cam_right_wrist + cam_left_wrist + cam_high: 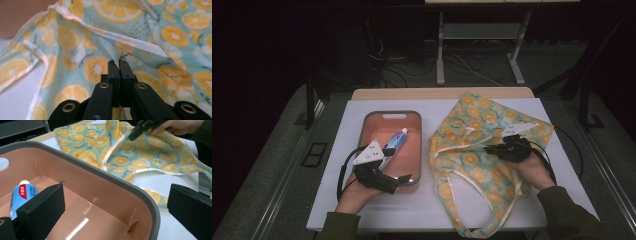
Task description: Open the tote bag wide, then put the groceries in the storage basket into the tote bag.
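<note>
Bag fabric: tote bag (pixel 484 150) of thin printed cloth with orange slices, soft and light; I judge it will fold and sag wherever it is not supported, and it will not slip much between rubber pads.
Bag place: it lies spread on the white table (pixel 337 200), directly under and around the right gripper (pixel 488 148), with its long handles (pixel 492 210) trailing toward the person.
Right gripper: jaws pressed fully together, with a fold of the cloth near the bag opening pinched at their tips; in the left gripper view the cloth rises to a peak at those tips (pixel 132 137).
Where to hold: the stitched hem (pixel 130 41) just ahead of the right jaws looks best to me, because the doubled edge is thicker and should not tear or slide out.
Left gripper: left gripper (pixel 399 182) stands wide, nothing between the pads; one jaw is inside the pink basin (pixel 392 116) and the other outside, so the near rim lies between them without touching.
Toothpaste: tube (pixel 396 140) lies in the basin, beyond the left jaw; it seems small, light and somewhat squeezable.
Hidden: the bag's inside and how many layers the right jaws hold cannot be seen.
Cut off: the tube's lower part is behind the left jaw (pixel 23 195).
Unclear: the small print on the tube is too blurred to read.
</note>
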{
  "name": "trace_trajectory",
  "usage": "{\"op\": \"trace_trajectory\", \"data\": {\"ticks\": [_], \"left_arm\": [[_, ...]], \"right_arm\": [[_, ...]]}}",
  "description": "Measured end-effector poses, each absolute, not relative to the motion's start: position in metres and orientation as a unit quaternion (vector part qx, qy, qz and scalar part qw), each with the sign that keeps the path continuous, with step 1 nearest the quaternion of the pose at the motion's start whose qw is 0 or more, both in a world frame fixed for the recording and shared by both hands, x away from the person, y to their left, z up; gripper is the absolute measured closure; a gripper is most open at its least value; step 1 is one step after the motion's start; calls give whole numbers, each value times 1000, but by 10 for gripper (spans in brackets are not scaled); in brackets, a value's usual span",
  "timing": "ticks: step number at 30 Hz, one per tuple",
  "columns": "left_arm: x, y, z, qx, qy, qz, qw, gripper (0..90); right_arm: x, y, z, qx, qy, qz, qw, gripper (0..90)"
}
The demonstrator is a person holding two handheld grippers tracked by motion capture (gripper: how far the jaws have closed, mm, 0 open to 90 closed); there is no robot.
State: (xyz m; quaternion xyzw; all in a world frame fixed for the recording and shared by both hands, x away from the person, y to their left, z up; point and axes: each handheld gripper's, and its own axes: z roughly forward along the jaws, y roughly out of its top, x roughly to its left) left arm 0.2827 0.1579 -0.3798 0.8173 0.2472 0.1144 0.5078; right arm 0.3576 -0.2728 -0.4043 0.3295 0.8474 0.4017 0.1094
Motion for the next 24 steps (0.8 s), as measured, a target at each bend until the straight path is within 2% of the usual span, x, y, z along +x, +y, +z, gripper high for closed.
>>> {"op": "trace_trajectory", "data": {"ticks": [7, 18, 24], "left_arm": [[283, 158, -380, 817, 248, 115, 508, 0], [301, 159, -362, 812, 267, 98, 510, 0], [328, 153, -357, 814, 283, 119, 493, 5]], "right_arm": [[365, -282, -380, 340, 817, 453, 113, 891], [365, -281, -387, 338, 825, 439, 108, 890], [365, -281, -390, 337, 829, 433, 108, 890]]}}
